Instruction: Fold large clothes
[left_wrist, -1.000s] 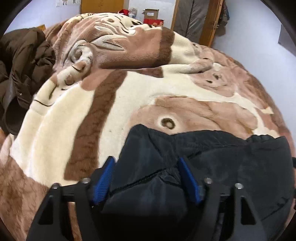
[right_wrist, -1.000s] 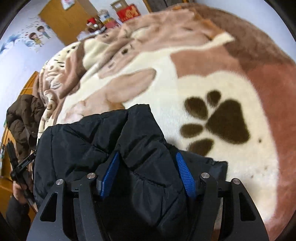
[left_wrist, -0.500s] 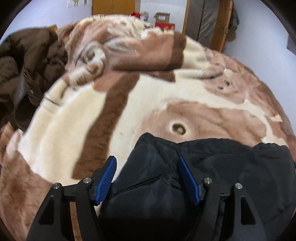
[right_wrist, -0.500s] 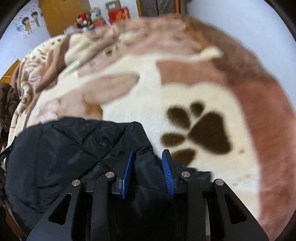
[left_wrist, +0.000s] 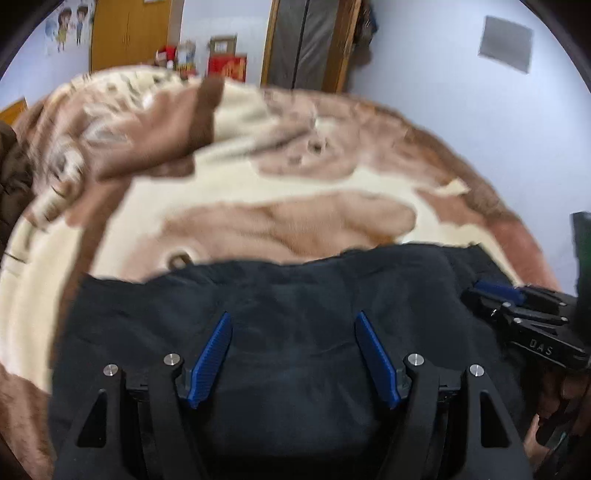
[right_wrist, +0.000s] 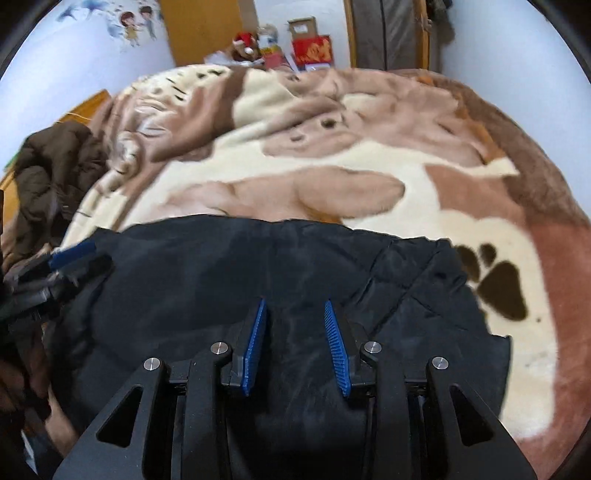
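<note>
A black puffy jacket (left_wrist: 288, 295) lies spread on the bed's blanket, its far edge running straight across both views. My left gripper (left_wrist: 293, 321) stands wide over the jacket's near part, with a bulge of black fabric filling the space between its blue pads (left_wrist: 214, 350). My right gripper (right_wrist: 294, 304) is set narrower, a ridge of the jacket (right_wrist: 221, 273) sits between its pads, and its jaws are opening. Each gripper shows in the other's view: the right one (left_wrist: 517, 302) at the jacket's right end, the left one (right_wrist: 70, 258) at its left end.
A cream and brown fleece blanket (right_wrist: 332, 155) with a paw print (right_wrist: 498, 288) covers the bed. A brown jacket (right_wrist: 55, 177) is heaped at the left edge. Boxes (right_wrist: 312, 48), a wooden wardrobe and a door stand by the far wall.
Both grippers swung sideways, so each now shows in the other's view. The jacket's raised corners have given way to a broad flat band. The right jaws narrowed on the fabric.
</note>
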